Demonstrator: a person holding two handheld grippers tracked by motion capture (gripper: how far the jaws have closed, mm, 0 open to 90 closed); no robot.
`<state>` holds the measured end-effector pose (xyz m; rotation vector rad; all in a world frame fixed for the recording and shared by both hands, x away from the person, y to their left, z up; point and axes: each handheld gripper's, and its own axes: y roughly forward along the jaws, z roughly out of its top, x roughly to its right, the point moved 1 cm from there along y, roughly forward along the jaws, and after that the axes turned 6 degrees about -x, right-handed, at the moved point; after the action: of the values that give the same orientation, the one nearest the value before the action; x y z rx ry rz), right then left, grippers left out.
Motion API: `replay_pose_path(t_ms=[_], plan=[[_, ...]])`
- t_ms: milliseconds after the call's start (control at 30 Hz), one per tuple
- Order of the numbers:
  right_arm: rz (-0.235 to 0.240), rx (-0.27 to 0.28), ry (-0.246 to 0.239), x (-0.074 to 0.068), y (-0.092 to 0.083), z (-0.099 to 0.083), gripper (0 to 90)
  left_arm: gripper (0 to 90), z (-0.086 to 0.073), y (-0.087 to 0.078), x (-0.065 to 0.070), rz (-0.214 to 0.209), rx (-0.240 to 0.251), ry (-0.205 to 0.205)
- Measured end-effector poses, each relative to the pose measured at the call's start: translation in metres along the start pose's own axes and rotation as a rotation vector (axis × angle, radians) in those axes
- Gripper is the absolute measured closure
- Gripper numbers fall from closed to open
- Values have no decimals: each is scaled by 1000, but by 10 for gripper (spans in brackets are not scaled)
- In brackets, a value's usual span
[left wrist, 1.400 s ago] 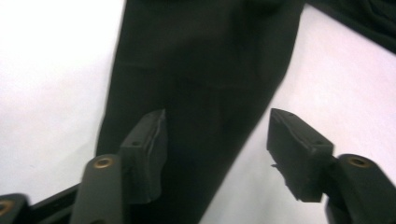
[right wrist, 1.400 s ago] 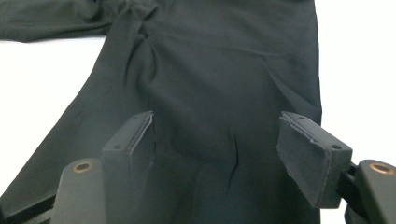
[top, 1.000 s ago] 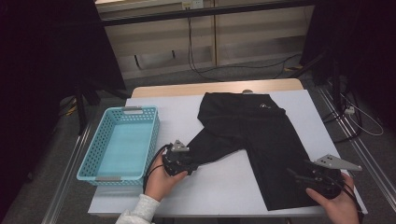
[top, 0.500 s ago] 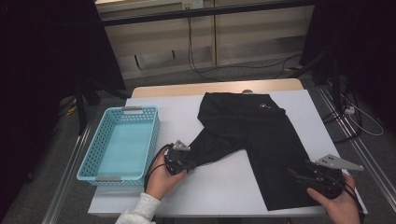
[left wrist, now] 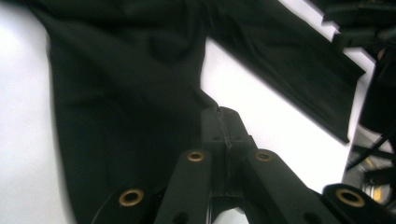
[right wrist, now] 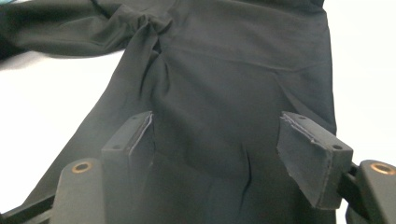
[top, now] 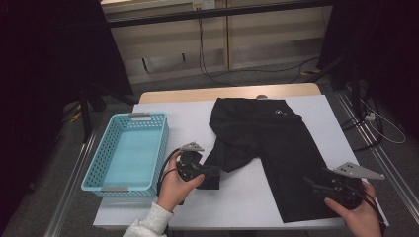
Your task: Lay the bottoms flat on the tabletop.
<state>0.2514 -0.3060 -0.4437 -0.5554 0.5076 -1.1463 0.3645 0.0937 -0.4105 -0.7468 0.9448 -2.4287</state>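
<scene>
A pair of black shorts [top: 267, 138] lies spread on the white tabletop [top: 183, 116], waistband at the far side. My left gripper [top: 215, 173] is shut on the end of the shorts' left leg, which it holds slightly off the table. In the left gripper view the jaws [left wrist: 219, 112] meet with the dark cloth [left wrist: 116, 93] pinched and draped beside them. My right gripper [top: 312, 183] is open over the lower end of the right leg. In the right gripper view its pads [right wrist: 133, 135] stand wide apart above the fabric [right wrist: 224, 70].
A light blue plastic basket [top: 94, 173] stands empty on the table's left side, just beyond my left hand. White tabletop shows between the two legs. A wooden edge [top: 227, 93] runs along the far side, with cables on the floor beyond.
My left gripper has risen a little, lifting the end of the left leg with it. The right gripper has stayed where it was.
</scene>
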Motion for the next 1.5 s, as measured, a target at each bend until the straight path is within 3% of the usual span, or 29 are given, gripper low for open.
replay_pose_path(t_ms=[67,200,300,467,667,700,800,1133,1500], plan=[[3,2,-9,-2,1,1,278,900,-1,-2,-6,-12,22,-26],[25,6,-21,-9,3,6,277,898,-10,5,-24,21,14,-66],[35,10,-33,-14,4,8,276,891,-14,7,-33,73,-5,-64],[42,1,-53,-20,7,9,276,846,-18,8,-41,107,-12,-65],[52,4,-70,-25,8,11,274,570,-18,5,-43,147,23,-54],[53,3,-70,-25,9,11,274,543,-17,4,-43,163,26,-37],[59,1,-78,-26,9,11,274,446,-18,4,-43,169,30,-42],[67,4,-103,-36,14,16,238,341,-19,6,-44,193,17,-34],[104,17,-175,-68,30,29,179,336,-23,13,-45,208,-34,-17]])
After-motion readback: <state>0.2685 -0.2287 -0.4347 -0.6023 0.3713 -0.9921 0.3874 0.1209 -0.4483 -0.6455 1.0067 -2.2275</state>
